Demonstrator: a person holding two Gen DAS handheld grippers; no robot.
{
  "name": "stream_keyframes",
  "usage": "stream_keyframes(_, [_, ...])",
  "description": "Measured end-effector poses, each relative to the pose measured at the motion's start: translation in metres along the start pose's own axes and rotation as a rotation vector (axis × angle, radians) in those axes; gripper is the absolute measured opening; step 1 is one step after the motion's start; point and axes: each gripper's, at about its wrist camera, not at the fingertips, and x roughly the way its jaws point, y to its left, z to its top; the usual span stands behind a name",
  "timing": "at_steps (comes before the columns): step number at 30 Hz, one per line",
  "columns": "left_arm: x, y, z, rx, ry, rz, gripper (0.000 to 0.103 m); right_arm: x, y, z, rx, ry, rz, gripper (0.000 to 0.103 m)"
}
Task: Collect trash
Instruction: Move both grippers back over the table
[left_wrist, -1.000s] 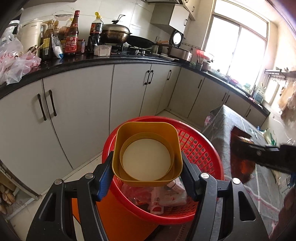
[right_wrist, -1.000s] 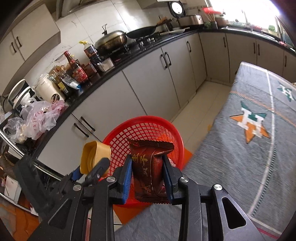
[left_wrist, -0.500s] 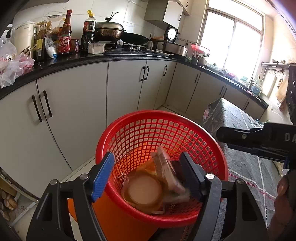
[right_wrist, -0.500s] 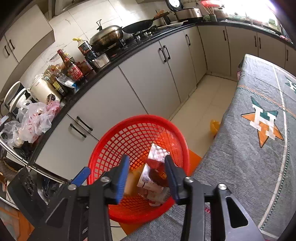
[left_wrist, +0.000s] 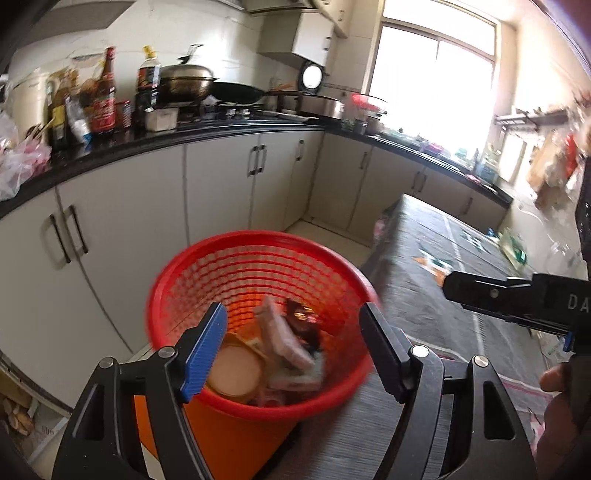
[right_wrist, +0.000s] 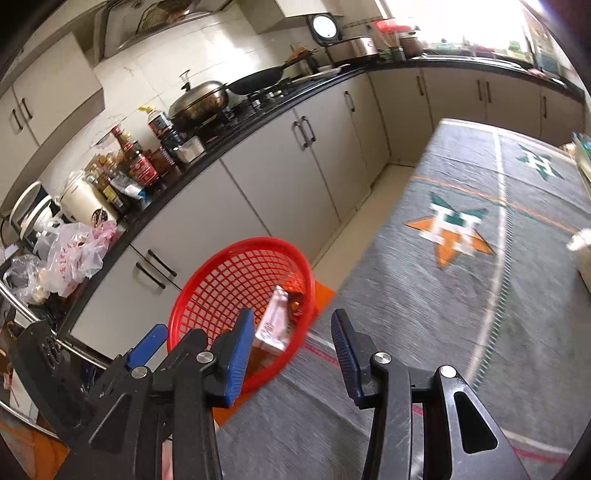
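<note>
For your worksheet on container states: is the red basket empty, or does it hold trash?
It holds trash: inside the red basket lie a yellow tub, a pale carton and a dark wrapper.

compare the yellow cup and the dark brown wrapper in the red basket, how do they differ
The yellow cup is rigid and round, showing a pale disc; the dark brown wrapper is soft and crumpled. The cup lies nearer the left gripper, the wrapper farther back. Both rest inside the red basket, held by neither gripper.

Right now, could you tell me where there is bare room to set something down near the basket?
The grey tablecloth is bare from the red basket across to its orange star print. The black counter is crowded with bottles, plastic bags and a lidded wok. The basket already holds a yellow bowl and wrappers.
</note>
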Motion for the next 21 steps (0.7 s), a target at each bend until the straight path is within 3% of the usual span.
stream_keyframes(12, [-0.002,-0.110,-0.029,0.171,0.068,-0.124,0.073,-0.078,-0.062,-0.022,0.084,-0.098,-0.053,0.047])
stream_keyframes(19, [-0.005,-0.172,-0.052,0.293,0.087,-0.173,0.077,-0.149,-0.119,-0.037,0.177,-0.209,-0.116,0.048])
stream_keyframes(21, [-0.004,-0.182,-0.055,0.322,0.083,-0.161,0.077,-0.171,-0.138,-0.042,0.218,-0.255,-0.152,0.053])
